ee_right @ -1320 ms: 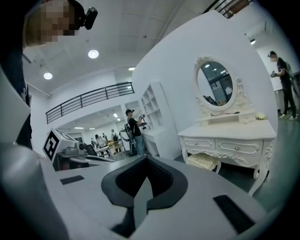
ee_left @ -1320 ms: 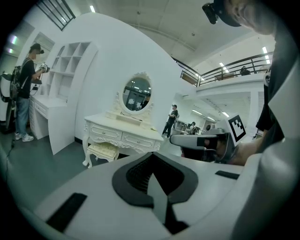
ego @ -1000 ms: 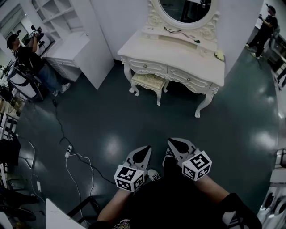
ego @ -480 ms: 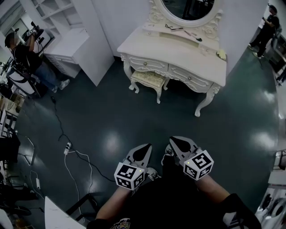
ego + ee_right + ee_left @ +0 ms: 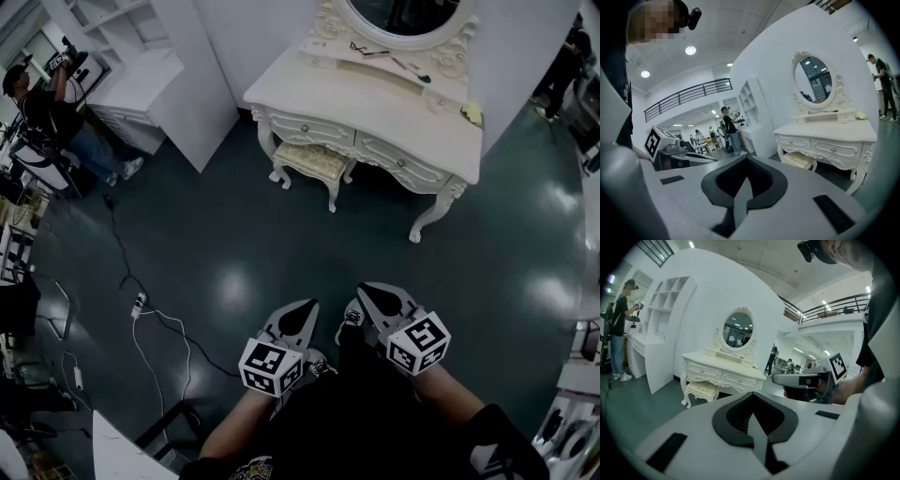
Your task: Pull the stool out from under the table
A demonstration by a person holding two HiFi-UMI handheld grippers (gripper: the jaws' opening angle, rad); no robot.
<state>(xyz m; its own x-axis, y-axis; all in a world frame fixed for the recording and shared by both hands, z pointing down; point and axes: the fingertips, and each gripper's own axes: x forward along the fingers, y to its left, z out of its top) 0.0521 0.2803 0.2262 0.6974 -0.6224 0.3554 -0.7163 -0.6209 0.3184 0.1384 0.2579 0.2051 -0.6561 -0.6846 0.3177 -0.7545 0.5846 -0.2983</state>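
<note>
Stool (image 5: 312, 161), seemingly tucked under table (image 5: 375, 98), stands well beyond left gripper (image 5: 305, 312) and right gripper (image 5: 371, 296), both closed empty

We record the stool (image 5: 312, 165) as small and cream-white, with carved curved legs and a padded, patterned seat. It stands upright on the dark floor (image 5: 234, 244). It is partly tucked under the ornate white dressing table (image 5: 375, 98), below the drawer at the head view's left, and its front legs stand out past the table's front edge.
</note>
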